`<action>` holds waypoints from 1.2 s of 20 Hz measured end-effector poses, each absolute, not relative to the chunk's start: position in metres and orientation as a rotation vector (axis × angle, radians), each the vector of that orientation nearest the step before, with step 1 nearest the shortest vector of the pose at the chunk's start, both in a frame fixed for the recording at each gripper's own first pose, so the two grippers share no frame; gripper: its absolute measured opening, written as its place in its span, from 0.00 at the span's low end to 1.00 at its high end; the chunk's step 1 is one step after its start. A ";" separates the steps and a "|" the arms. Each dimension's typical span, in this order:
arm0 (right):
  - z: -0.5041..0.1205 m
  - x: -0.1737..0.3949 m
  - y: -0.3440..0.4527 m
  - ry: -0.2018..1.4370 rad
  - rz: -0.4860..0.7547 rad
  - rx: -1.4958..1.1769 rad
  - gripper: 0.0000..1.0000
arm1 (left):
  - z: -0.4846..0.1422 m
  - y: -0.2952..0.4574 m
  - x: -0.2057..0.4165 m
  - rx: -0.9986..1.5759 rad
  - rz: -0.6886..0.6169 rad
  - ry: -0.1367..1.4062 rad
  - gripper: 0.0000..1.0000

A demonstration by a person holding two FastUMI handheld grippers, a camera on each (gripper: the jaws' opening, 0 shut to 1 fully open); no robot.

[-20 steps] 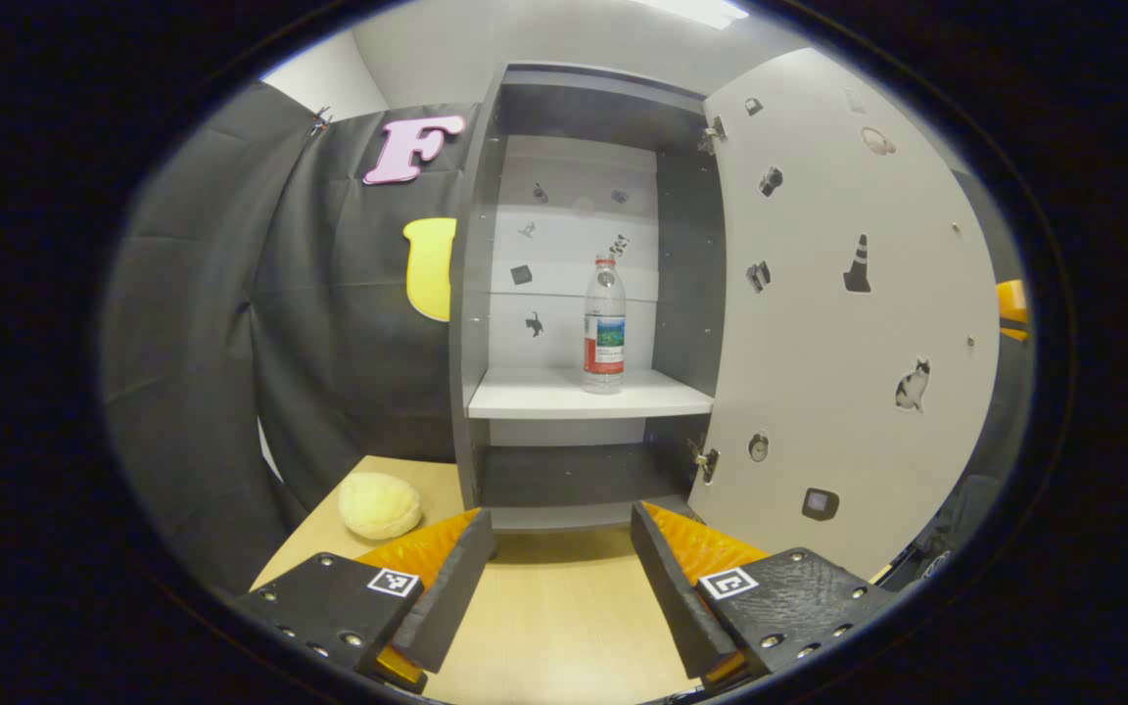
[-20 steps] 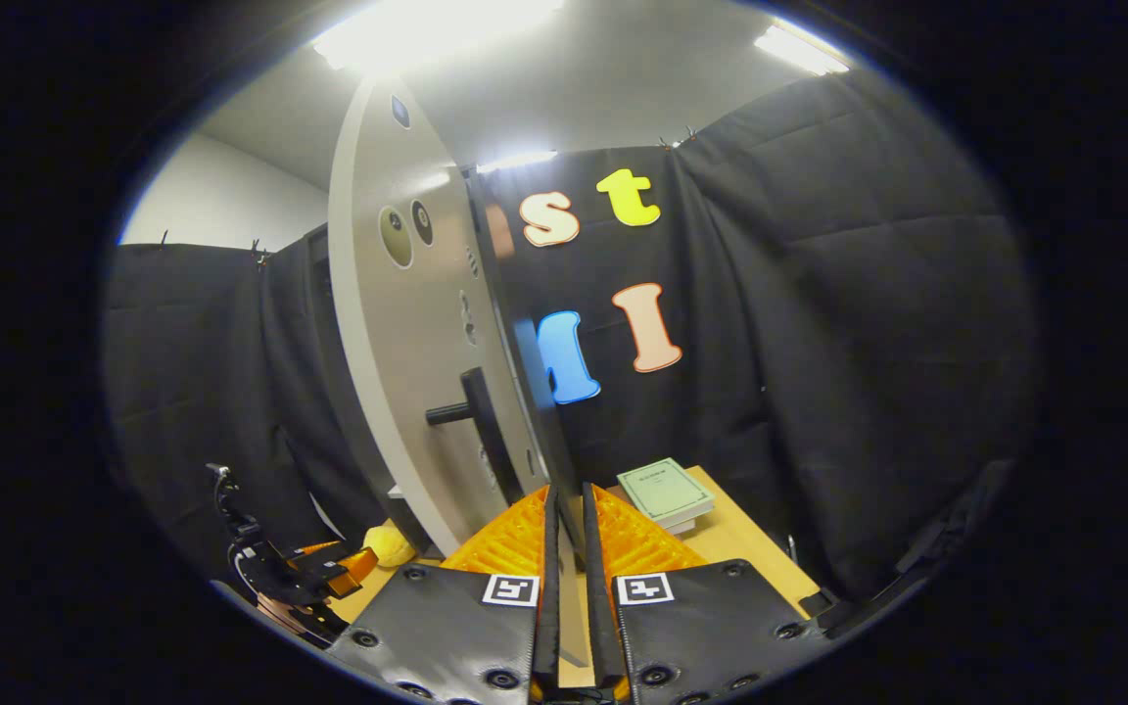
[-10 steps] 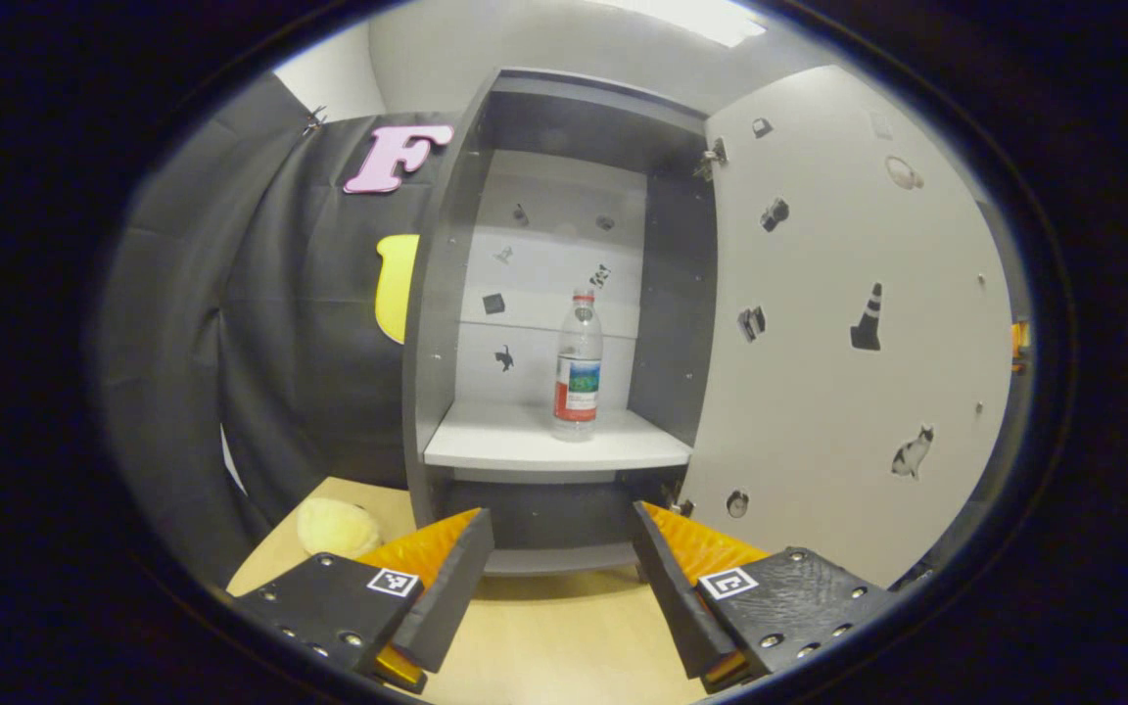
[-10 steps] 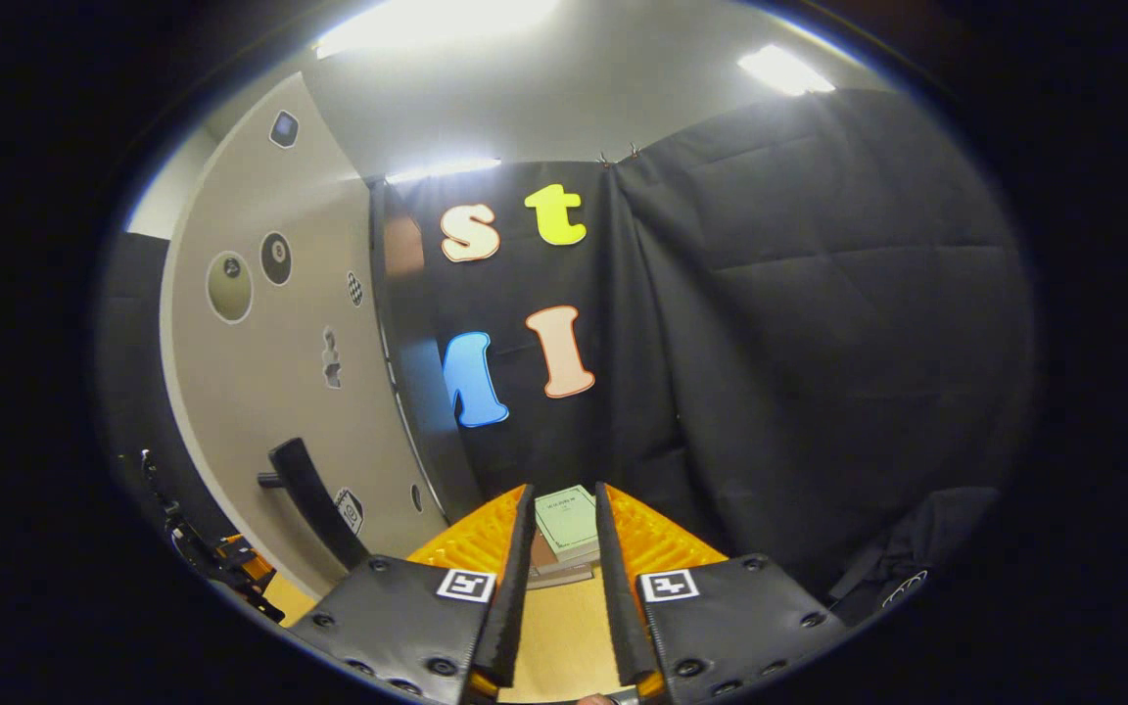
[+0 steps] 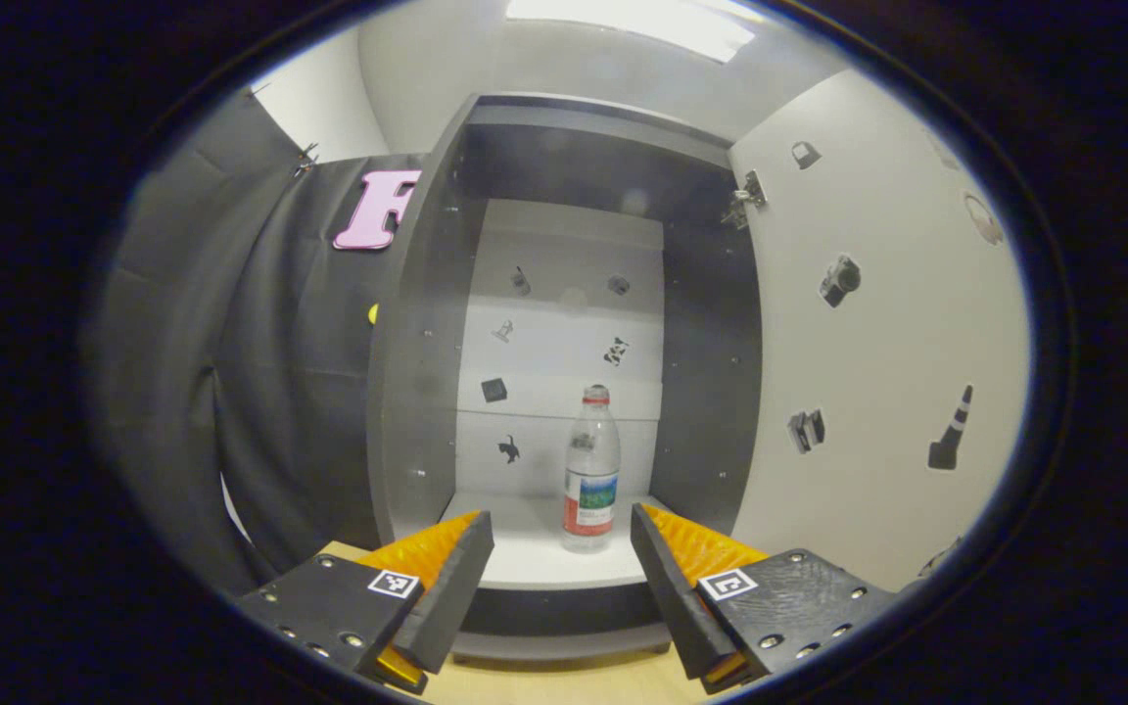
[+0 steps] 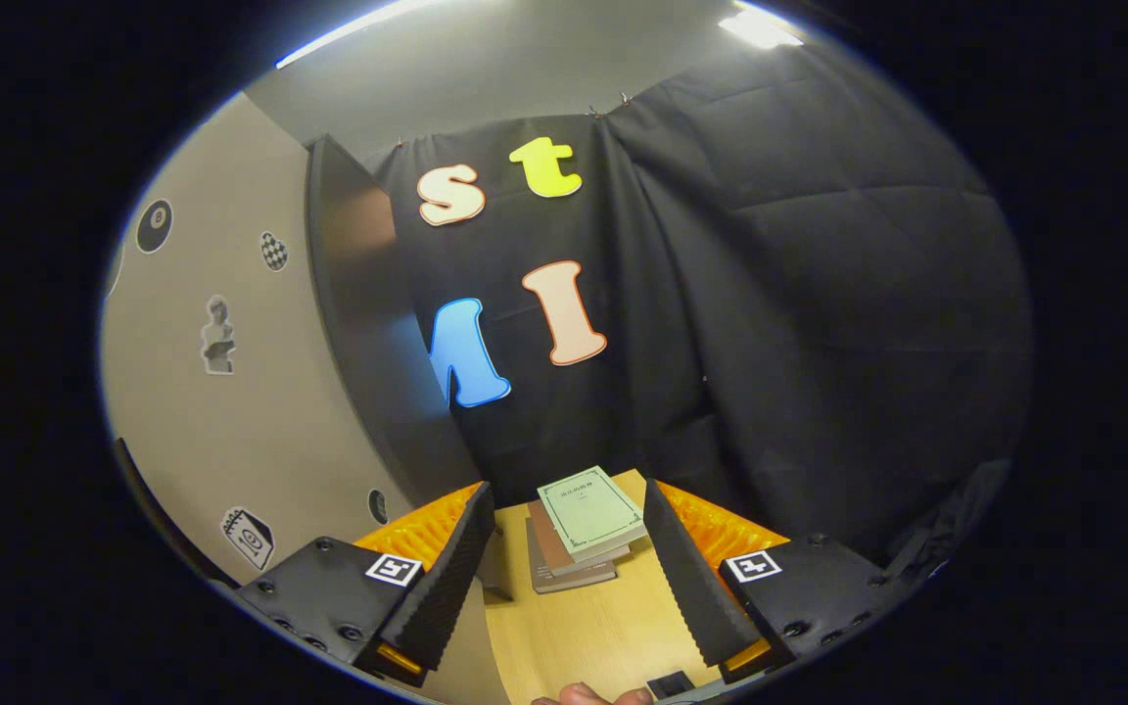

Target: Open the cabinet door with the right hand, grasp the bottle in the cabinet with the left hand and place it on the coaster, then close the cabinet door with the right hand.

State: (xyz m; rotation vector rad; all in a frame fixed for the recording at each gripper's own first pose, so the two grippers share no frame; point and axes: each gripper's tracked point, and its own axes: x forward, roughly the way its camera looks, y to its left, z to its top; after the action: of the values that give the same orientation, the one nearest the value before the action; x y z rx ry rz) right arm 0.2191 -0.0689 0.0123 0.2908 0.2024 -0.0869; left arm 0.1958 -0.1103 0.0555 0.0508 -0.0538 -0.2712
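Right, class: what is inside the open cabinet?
In the cabinet, one bottle stands upright on the white shelf, with small stickers on the back wall. The space under that shelf is mostly hidden by the left gripper fingers.

Lying stacked on wooden table [image 6: 574, 636], approx 6 o'clock in right gripper view: books [image 6: 579, 529], green-covered one on top, brown ones underneath, w/ black cloth wall [image 6: 819, 323] hanging behind.
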 end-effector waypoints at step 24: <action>-0.018 0.247 -0.118 0.226 -0.234 0.246 0.97 | 0.018 -0.181 0.375 -0.002 -0.378 0.027 0.87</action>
State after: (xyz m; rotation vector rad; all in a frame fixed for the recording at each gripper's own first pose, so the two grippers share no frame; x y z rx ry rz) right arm 0.2473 -0.1178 -0.0177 0.2460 0.2263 -0.2342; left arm 0.3746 -0.1809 0.0184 -0.0020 0.0270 -0.3783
